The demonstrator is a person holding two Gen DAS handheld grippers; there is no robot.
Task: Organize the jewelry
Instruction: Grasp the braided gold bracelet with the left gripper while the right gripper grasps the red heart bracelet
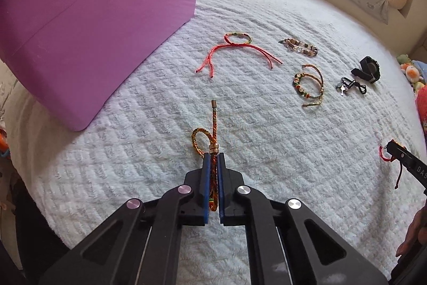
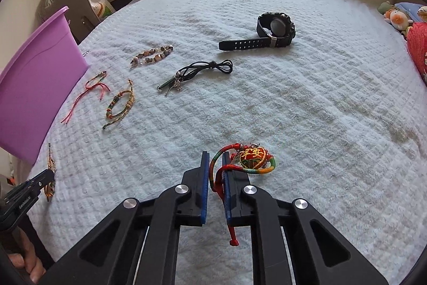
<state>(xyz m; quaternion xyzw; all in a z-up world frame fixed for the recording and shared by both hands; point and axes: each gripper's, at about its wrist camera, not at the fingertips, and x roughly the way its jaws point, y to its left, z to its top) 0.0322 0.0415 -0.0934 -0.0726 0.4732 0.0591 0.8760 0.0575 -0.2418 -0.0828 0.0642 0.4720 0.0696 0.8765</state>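
Your left tool (image 1: 212, 159) is clamped on a braided orange-and-green cord bracelet with gold metal end caps (image 1: 210, 135), the cord pinched lengthwise between the blue pads (image 1: 205, 178); its loop and one capped end stick out past the fingertips and lie on the white textured bedspread (image 1: 267, 151). Your right tool (image 2: 215, 159) is closed on the red cord of a multicoloured woven bracelet with a round red embroidered charm (image 2: 252, 158); the charm sits just beyond the right fingertip, touching or barely off the bedspread, I cannot tell which, and a knotted red tail hangs below the pads. The relation that counts is where the purple plastic bin (image 1: 93, 18) lies: in the left wrist view it stands ahead and to the left, near the held bracelet, while in the right wrist view the same bin is off at the far left edge, well apart. So your left hand is the nearer one, and its bracelet's long axis runs in line with the tool. If the bin is the destination, I judge you carry forward and leftward and clear the rim with the loop trailing. Loose pieces remain beyond: a red string bracelet (image 1: 234, 50), a beaded bracelet (image 1: 299, 46), a braided beaded bracelet (image 1: 309, 84), a black cord necklace (image 2: 197, 74) and a black wristwatch (image 2: 269, 31).
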